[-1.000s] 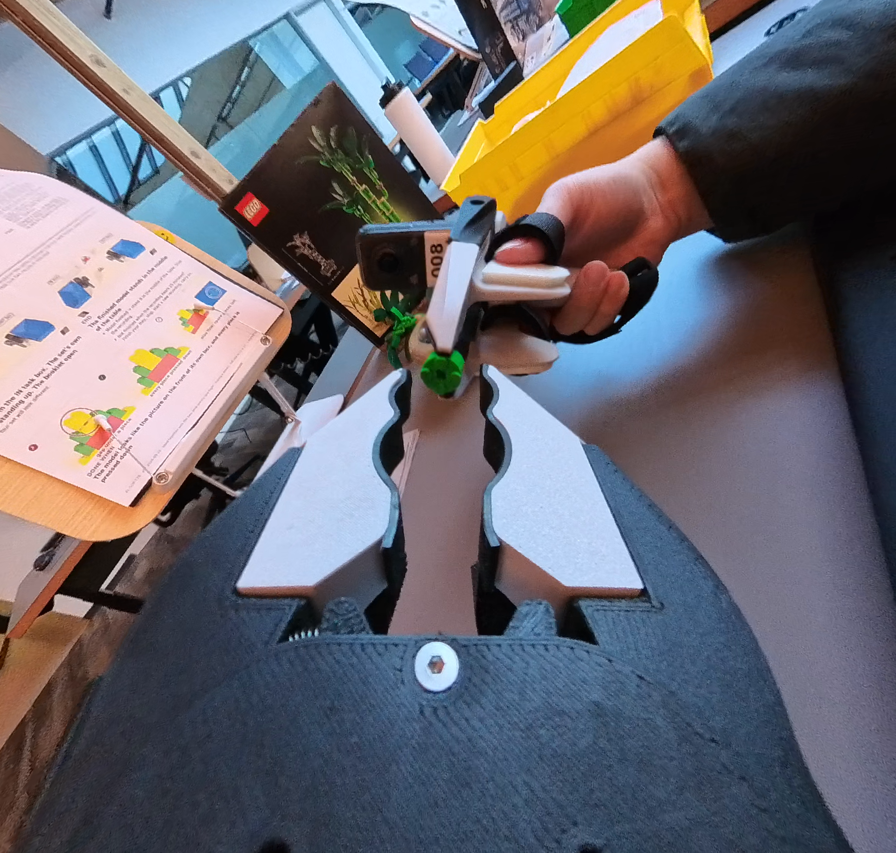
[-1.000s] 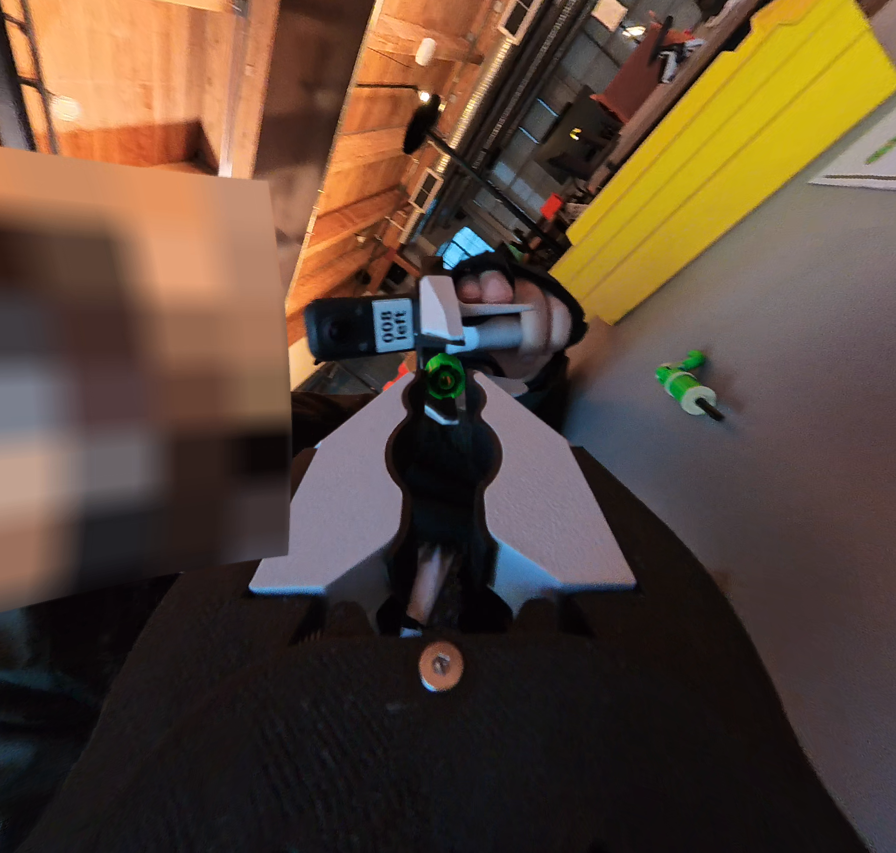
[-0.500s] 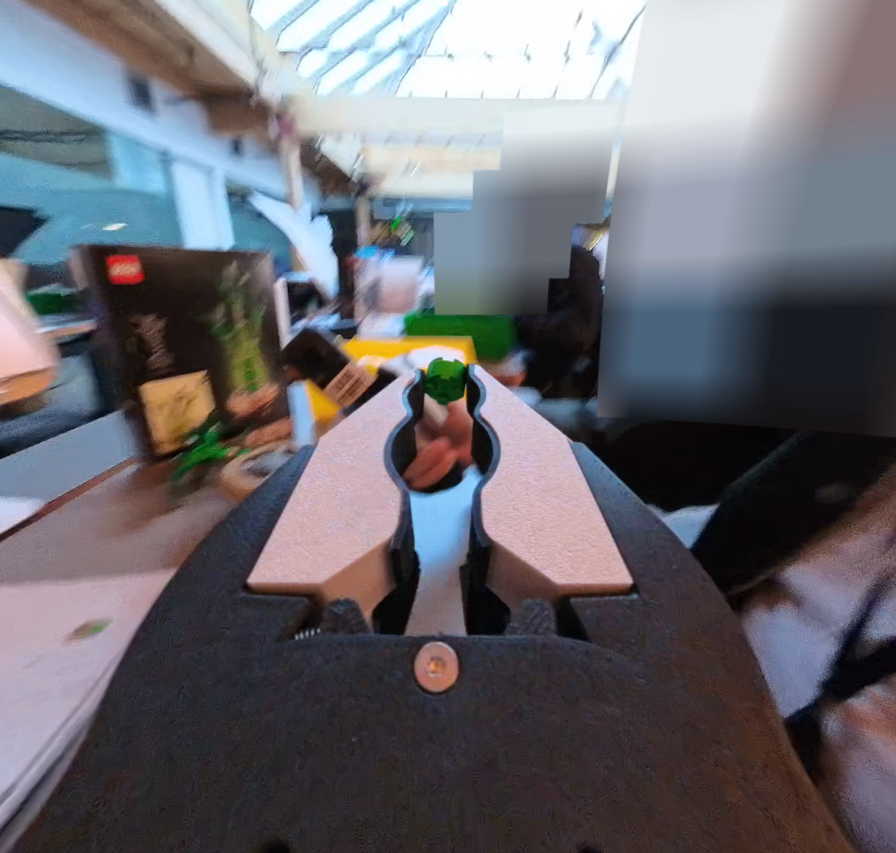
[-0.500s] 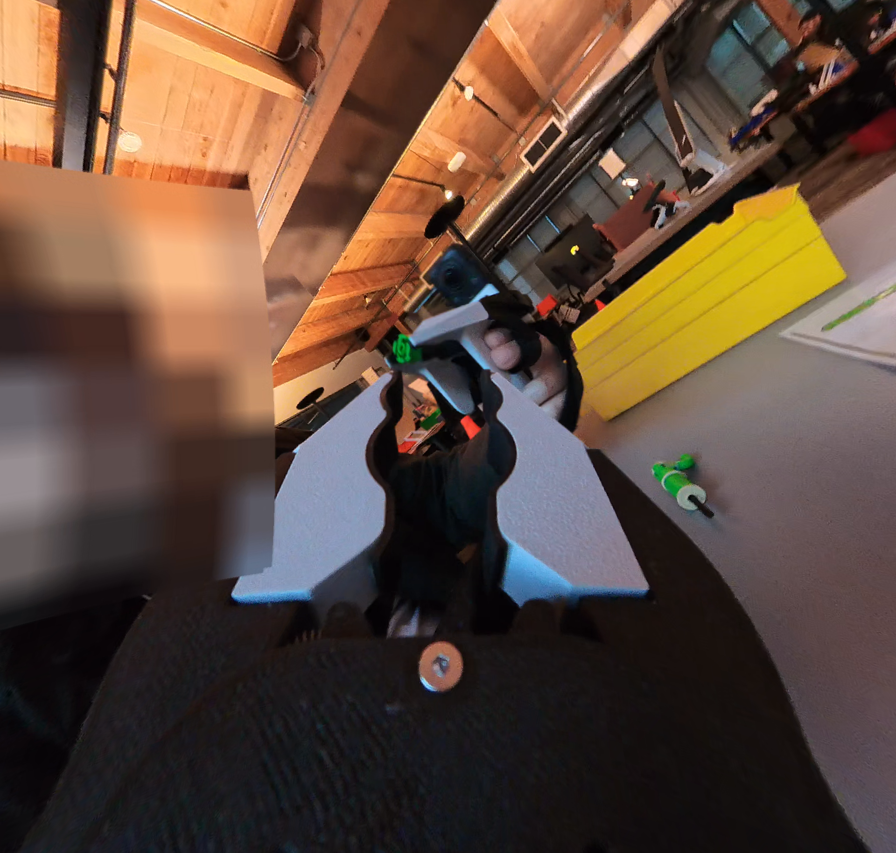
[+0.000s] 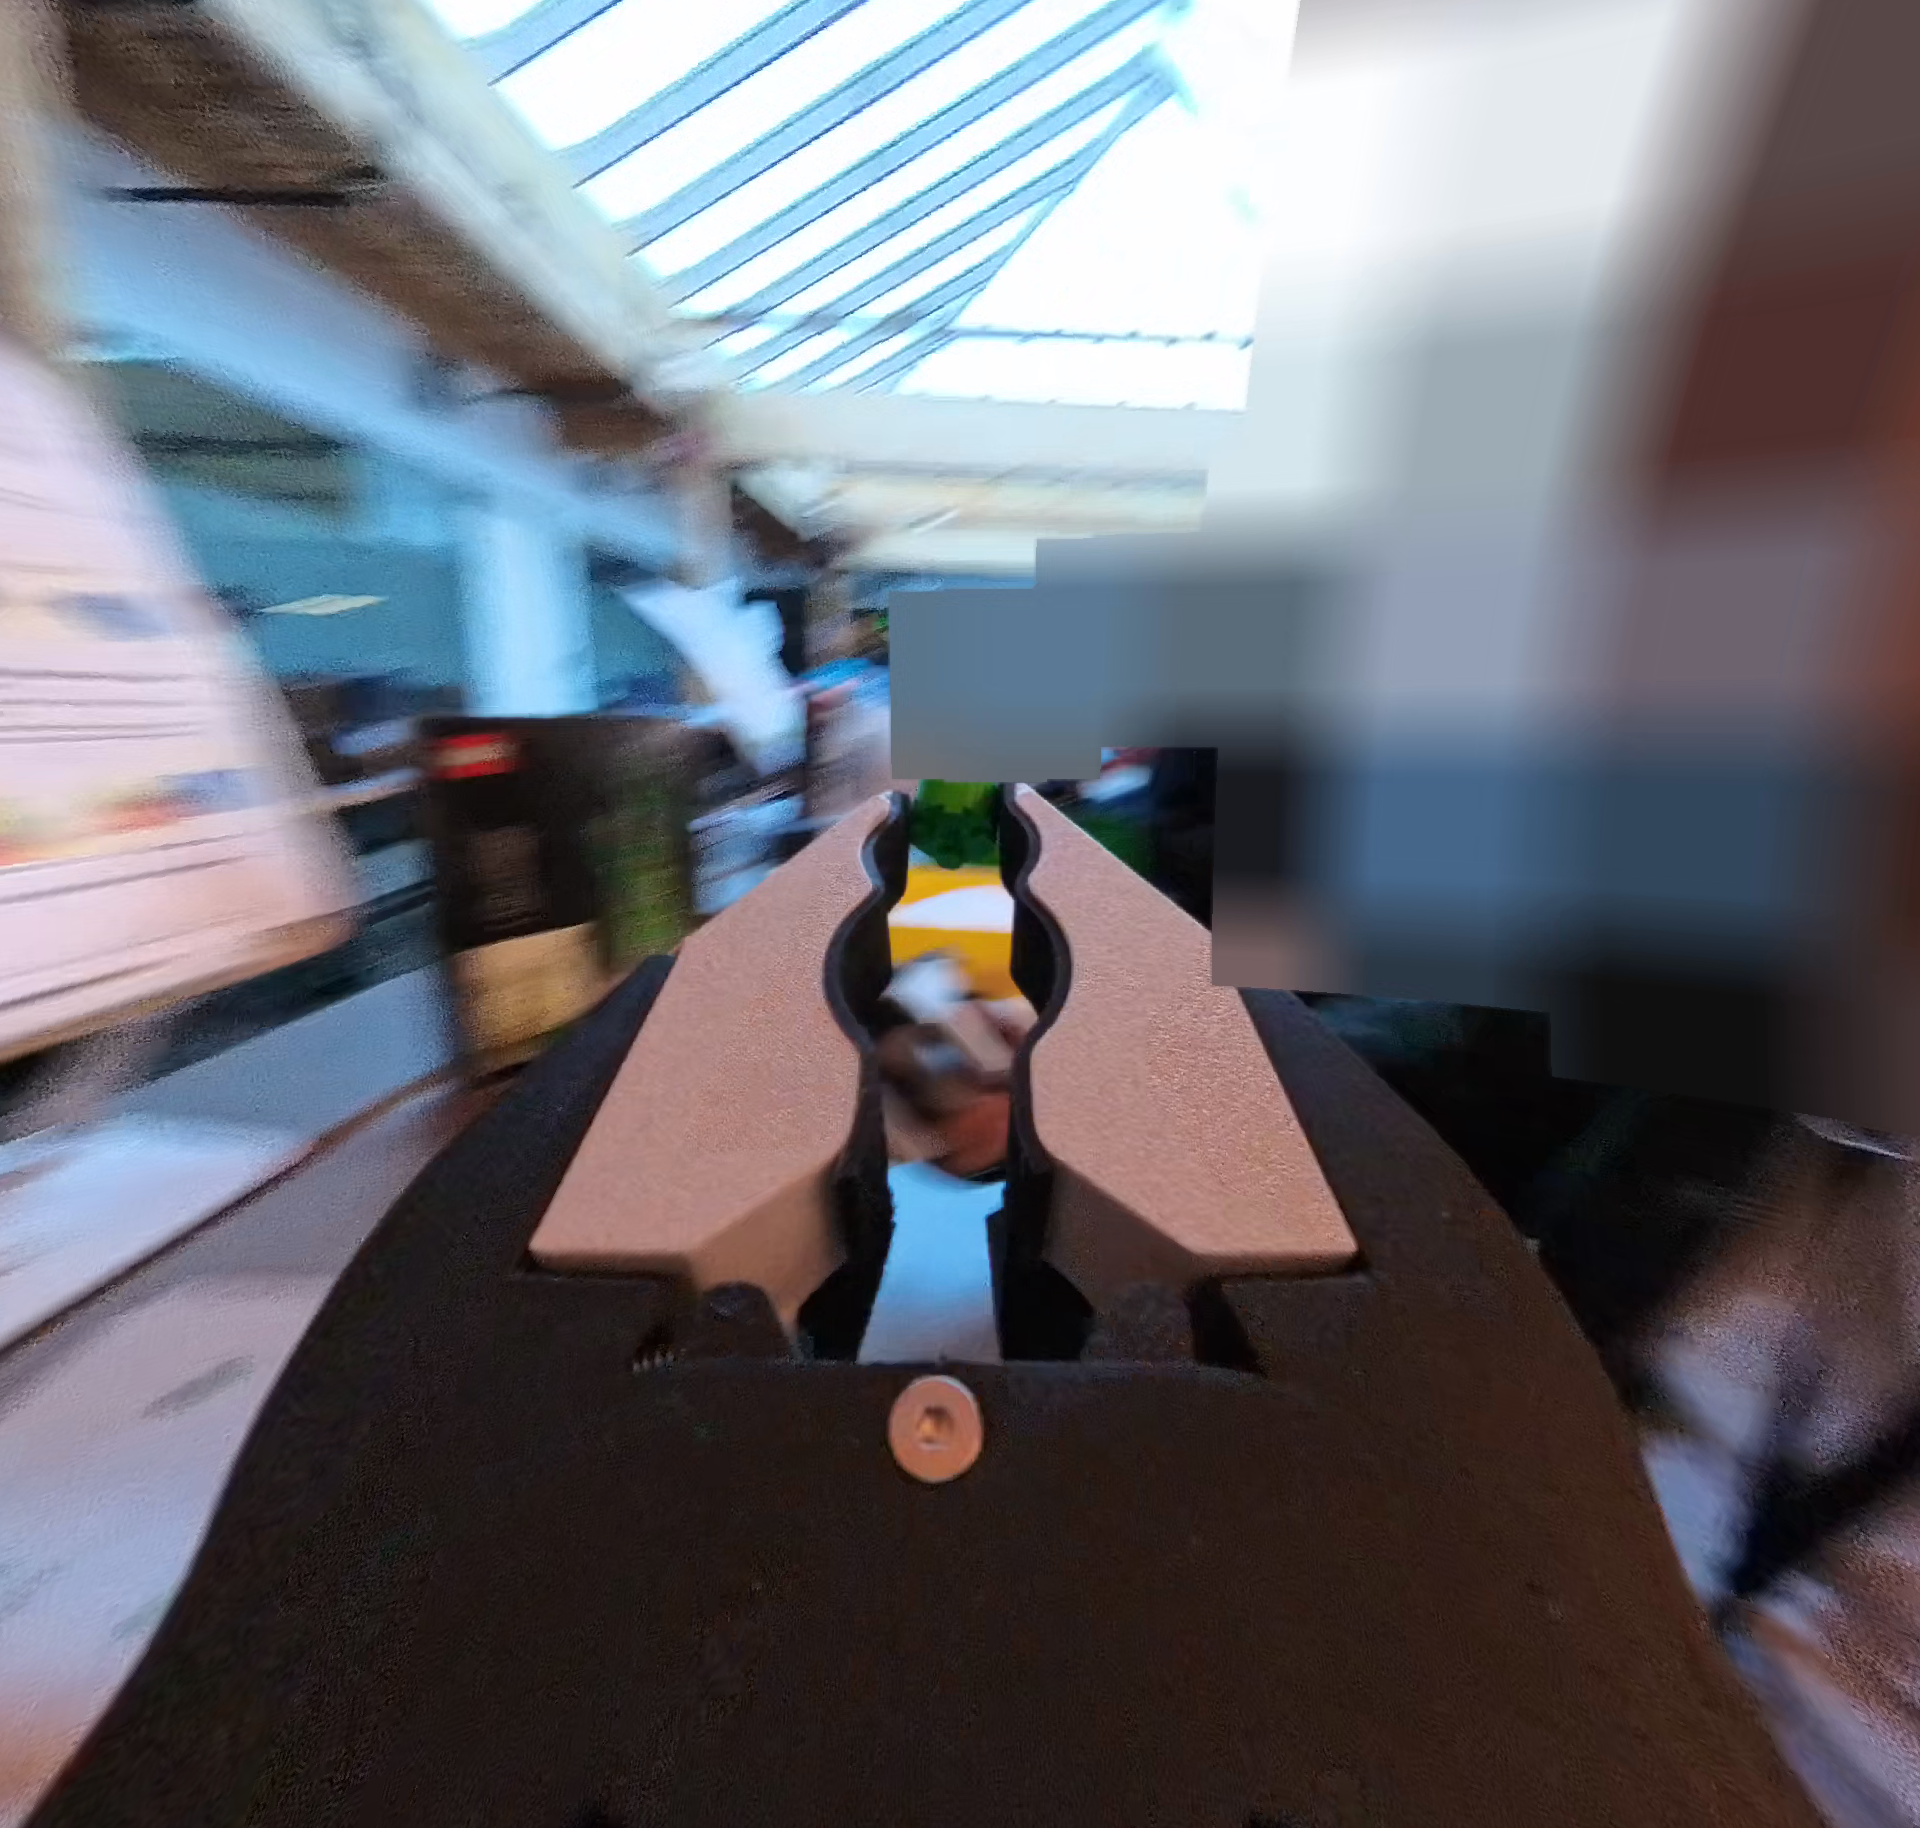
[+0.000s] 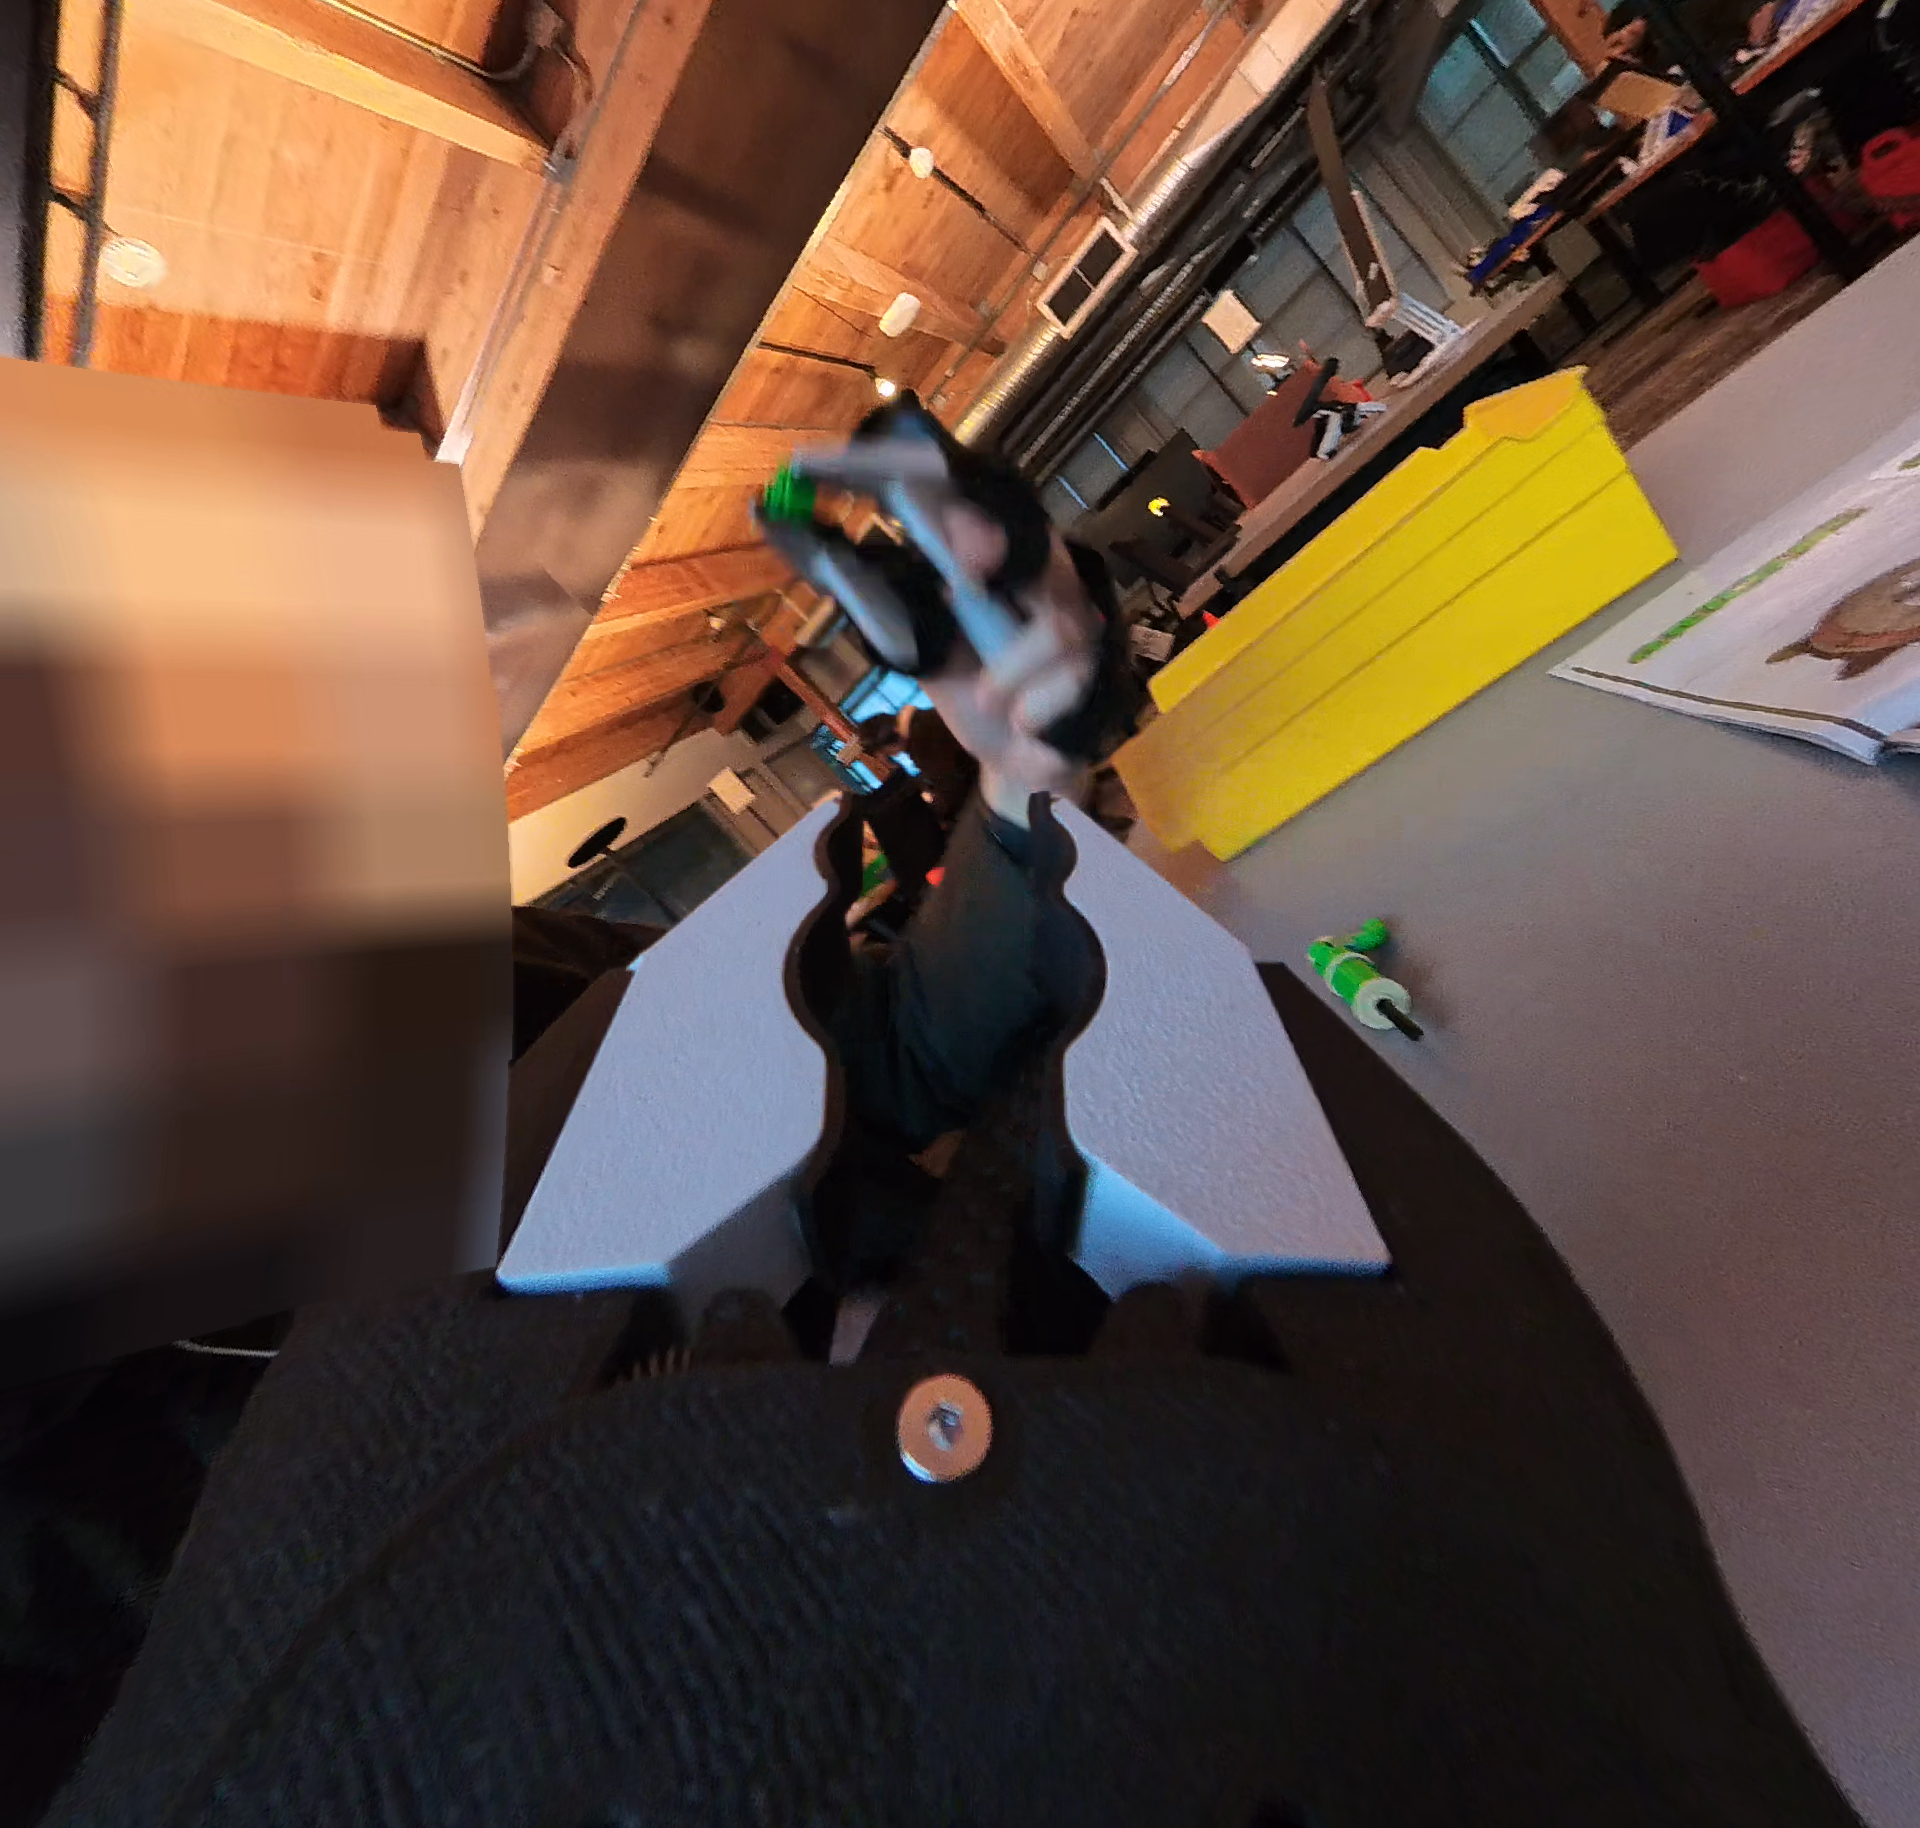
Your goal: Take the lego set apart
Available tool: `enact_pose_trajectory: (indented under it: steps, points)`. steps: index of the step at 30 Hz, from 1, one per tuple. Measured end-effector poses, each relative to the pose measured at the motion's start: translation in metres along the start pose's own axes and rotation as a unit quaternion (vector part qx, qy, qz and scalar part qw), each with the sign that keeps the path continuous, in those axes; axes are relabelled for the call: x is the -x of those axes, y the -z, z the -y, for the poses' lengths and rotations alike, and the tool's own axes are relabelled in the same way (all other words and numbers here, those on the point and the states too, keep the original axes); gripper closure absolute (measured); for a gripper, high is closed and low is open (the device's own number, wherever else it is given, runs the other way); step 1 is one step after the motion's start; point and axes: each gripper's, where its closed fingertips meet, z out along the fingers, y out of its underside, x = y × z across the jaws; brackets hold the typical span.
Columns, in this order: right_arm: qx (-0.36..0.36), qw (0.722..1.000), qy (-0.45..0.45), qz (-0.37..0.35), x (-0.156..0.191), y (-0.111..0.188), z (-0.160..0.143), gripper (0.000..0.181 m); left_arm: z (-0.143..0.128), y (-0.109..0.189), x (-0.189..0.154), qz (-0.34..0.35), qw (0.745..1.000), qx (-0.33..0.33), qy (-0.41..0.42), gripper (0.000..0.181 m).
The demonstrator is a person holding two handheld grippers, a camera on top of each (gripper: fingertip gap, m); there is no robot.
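Observation:
My left gripper (image 5: 954, 804) is shut on a small green lego piece (image 5: 953, 831), held at the fingertips and raised in the air; this view is motion-blurred. In the right wrist view the left gripper (image 6: 821, 521) appears blurred, high above my right gripper, with the green piece (image 6: 787, 496) at its tip. My right gripper (image 6: 943, 828) is open and empty, with only a dark sleeve behind its gap. A green and white lego stalk section (image 6: 1356, 978) with a black pin lies on the grey table (image 6: 1558, 1103) to the right.
A yellow bin (image 6: 1403, 625) stands at the back of the table, and an open instruction booklet (image 6: 1787, 615) lies at the far right. In the left wrist view a black lego box (image 5: 551, 864) stands left of the fingers and a paper sheet (image 5: 114, 760) is at the far left. Across from one pair of fingers to the other is roughly 15 cm.
The green piece passed from the right gripper to the left. The left gripper shut on it and lifted it up and away; the right gripper opened and stayed low.

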Motion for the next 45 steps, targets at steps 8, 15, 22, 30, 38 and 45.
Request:
enact_pose_trajectory:
  steps: [8, 15, 22, 30, 38, 45]
  points:
    - [0.044, 0.997, 0.004, -0.06, -0.028, 0.001, -0.016, 0.151, 0.05, 0.253, 0.121, 0.656, 0.62, 0.431, 0.013, 0.166]
    - [0.065, 0.995, 0.013, -0.08, -0.036, 0.0, -0.025, 0.151, -0.016, 0.348, 0.124, 0.691, 0.547, 0.426, 0.203, 0.167]
    - [0.124, 0.982, 0.051, -0.135, -0.052, 0.004, -0.042, 0.148, -0.051, 0.378, 0.129, 0.673, 0.554, 0.398, 0.286, 0.124]
    - [0.295, 0.906, 0.239, -0.184, -0.06, 0.03, -0.079, 0.143, 0.045, 0.268, 0.164, 0.628, 0.737, 0.228, 0.103, 0.137]
    - [0.415, 0.841, 0.272, -0.214, -0.089, 0.041, -0.12, 0.152, 0.085, 0.081, 0.129, 0.411, 0.904, 0.107, -0.043, 0.138]
    - [0.429, 0.823, 0.288, -0.236, -0.1, 0.039, -0.122, 0.167, 0.04, 0.034, 0.129, 0.352, 0.92, 0.169, -0.02, 0.14]
